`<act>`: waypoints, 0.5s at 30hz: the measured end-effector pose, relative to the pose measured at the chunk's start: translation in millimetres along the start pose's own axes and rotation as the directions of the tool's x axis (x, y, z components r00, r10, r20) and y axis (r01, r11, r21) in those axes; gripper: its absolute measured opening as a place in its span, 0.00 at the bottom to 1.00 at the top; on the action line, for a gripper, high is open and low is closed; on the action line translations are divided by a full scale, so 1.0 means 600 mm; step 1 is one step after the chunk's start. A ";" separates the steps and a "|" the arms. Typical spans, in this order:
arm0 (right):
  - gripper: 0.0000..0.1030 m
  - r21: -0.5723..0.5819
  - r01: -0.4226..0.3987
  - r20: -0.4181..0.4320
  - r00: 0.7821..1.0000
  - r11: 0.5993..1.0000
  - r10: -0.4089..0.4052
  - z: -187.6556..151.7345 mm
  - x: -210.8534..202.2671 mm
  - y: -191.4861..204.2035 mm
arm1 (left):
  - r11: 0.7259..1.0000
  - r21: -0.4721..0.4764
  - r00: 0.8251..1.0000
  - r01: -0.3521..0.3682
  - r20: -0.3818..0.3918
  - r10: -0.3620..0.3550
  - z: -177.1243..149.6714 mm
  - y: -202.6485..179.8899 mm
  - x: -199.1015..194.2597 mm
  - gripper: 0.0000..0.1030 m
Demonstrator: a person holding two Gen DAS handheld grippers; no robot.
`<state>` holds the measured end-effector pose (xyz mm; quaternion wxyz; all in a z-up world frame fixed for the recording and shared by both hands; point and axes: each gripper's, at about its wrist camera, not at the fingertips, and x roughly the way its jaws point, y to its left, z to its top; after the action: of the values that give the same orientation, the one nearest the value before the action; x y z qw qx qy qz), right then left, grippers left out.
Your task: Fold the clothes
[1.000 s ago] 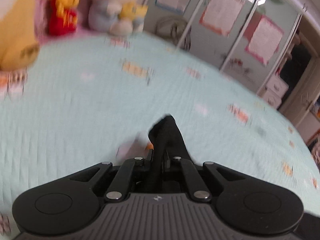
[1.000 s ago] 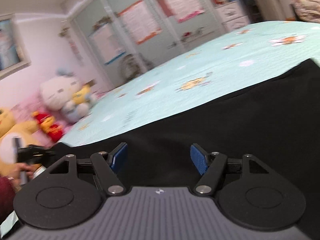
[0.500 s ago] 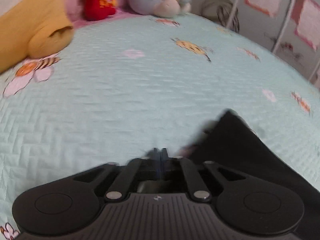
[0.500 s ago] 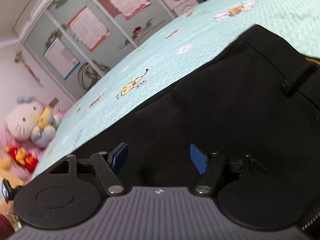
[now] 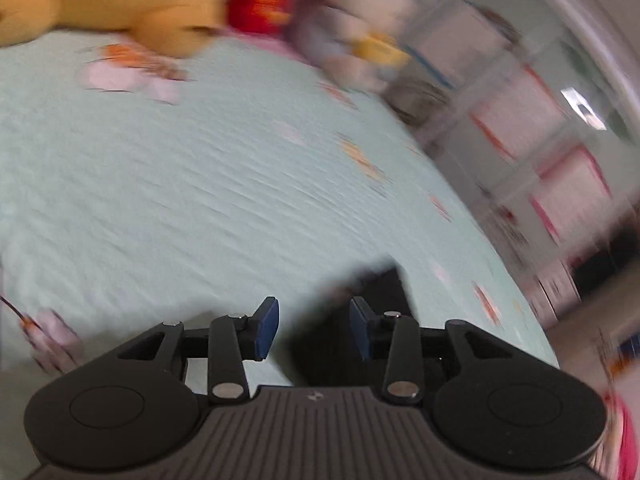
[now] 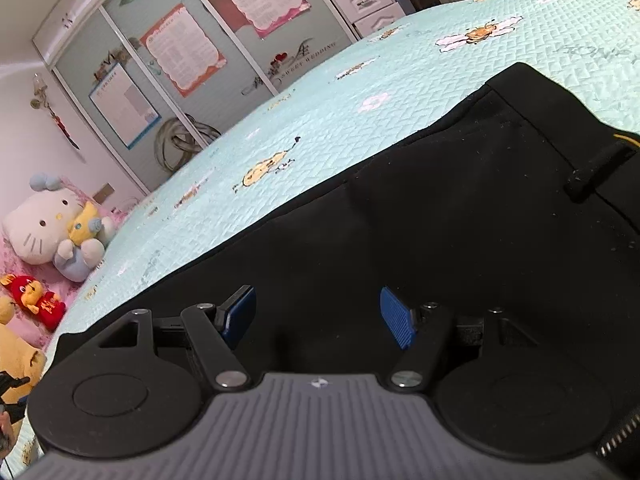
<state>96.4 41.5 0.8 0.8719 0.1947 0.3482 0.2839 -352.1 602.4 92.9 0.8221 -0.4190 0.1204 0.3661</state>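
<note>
Hovering: left gripper (image 5: 313, 328) is sitting low over the bed (image 5: 200, 200), blue pads (image 5: 266, 326) spread apart, gripping nothing.
Left view: heavily blurred; a dark end of the trousers (image 5: 372, 288) is lying on the bed just beyond the right pad, with more dark cloth showing under the gap between the fingers; contact with the fabric is not clear.
Right gripper (image 6: 318, 318): sitting wide open just above the black trousers, nothing between the blue pads (image 6: 396, 322); whether the tips are touching the cloth is not clear.
Trousers (image 6: 440, 216): black, lying spread flat on the mint quilted bed (image 6: 360, 92), filling the near and right part of the right view; waistband end with a belt loop (image 6: 596, 174) is lying far right, the leg running off to the near left.
Bed cover: pale green, printed with bees and flowers, showing bare beyond the far edge of the trousers.
Far left: white cat plush (image 6: 52, 228), red plush (image 6: 34, 294) and yellow plush (image 6: 16, 356) are sitting by a pink strip at the bed's far end; the yellow plush (image 5: 120, 0) is also showing blurred at the top of the left view.
Background: sliding wardrobe doors (image 6: 180, 52) carrying pink and orange posters, white drawer unit (image 6: 372, 4) far right.
</note>
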 end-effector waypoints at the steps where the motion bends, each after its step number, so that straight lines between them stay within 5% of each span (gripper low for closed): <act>1: 0.67 -0.009 0.009 -0.002 1.000 1.000 -0.009 -0.001 -0.006 0.009 | 0.998 0.056 0.999 0.037 -0.009 -0.036 -0.015 -0.023 -0.001 0.42; 4: 0.67 -0.042 -0.041 0.015 0.999 0.998 0.042 -0.015 -0.037 0.042 | 0.968 0.221 0.990 0.122 -0.092 -0.104 -0.060 -0.089 0.020 0.58; 6: 0.67 -0.053 -0.101 0.011 0.995 0.993 0.102 -0.027 -0.055 0.062 | 0.937 0.346 0.983 0.043 -0.181 0.022 -0.090 -0.110 0.066 0.67; 7: 0.67 -0.048 -0.127 -0.012 0.992 0.991 0.126 -0.033 -0.057 0.065 | 0.915 0.402 0.976 -0.028 -0.187 0.112 -0.105 -0.113 0.085 0.55; 10: 0.67 -0.049 -0.028 -0.106 0.994 0.998 0.022 -0.046 -0.047 0.060 | 0.857 0.490 0.955 -0.161 -0.142 0.261 -0.131 -0.130 0.096 0.59; 12: 0.65 -0.036 -0.024 -0.116 0.993 0.999 0.019 -0.049 -0.053 0.043 | 0.865 0.462 0.949 -0.194 -0.136 0.285 -0.135 -0.139 0.083 0.57; 15: 0.66 -0.022 -0.076 -0.125 0.990 0.997 0.072 -0.043 -0.076 0.033 | 0.898 0.430 0.970 -0.096 -0.160 0.181 -0.158 -0.168 0.036 0.56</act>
<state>43.2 31.5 16.6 0.8401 0.1778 0.3902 0.3323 -255.7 501.5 83.8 0.8487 -0.2570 0.3062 0.3463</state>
